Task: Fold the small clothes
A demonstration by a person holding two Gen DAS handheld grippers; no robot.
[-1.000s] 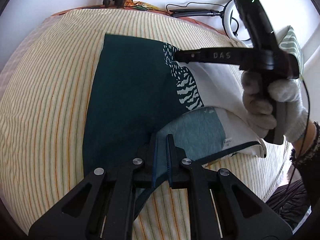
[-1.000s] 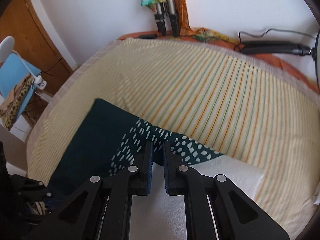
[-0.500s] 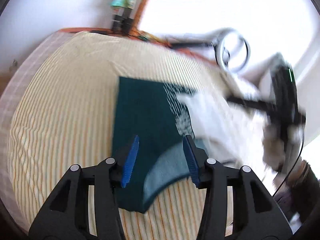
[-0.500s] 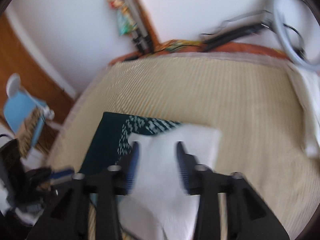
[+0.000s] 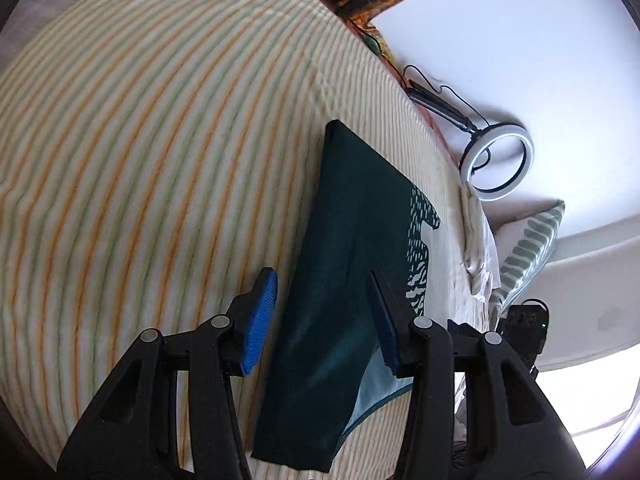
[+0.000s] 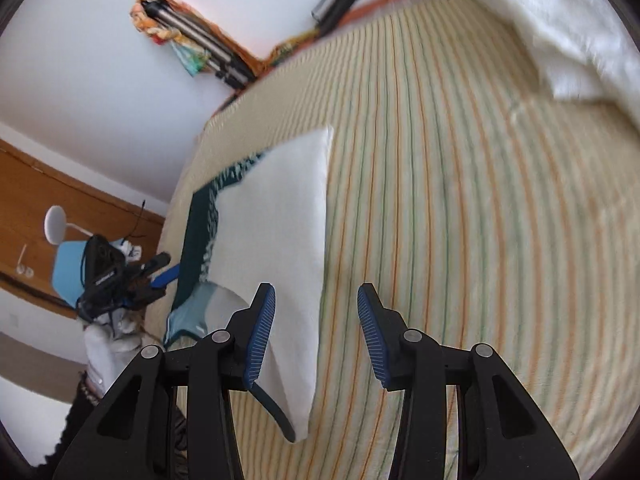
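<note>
Left wrist view shows the left gripper with its jaws spread and nothing pinched; a second ago they were pressed together on the hem of the garment, so the cloth has been released. The garment now lies flat on the striped bedspread, folded into a long narrow band, its dark green panel uppermost and a paler inside layer showing at the near corner. Both blue pads hang clear of the fabric, one over the bedspread just beside the garment's edge, the other over the garment. Right wrist view shows the right gripper likewise spread and empty, where earlier it was clamped on the patterned edge. From this side the garment's white panel lies smooth, with the green part beyond it and the left gripper near the garment's far side. The ring light and the pillow sit past the garment's far end. Judged from this, one lengthwise fold is laid and let go; a crosswise fold probably remains, and both grippers need a fresh hold at one end of the garment.
</note>
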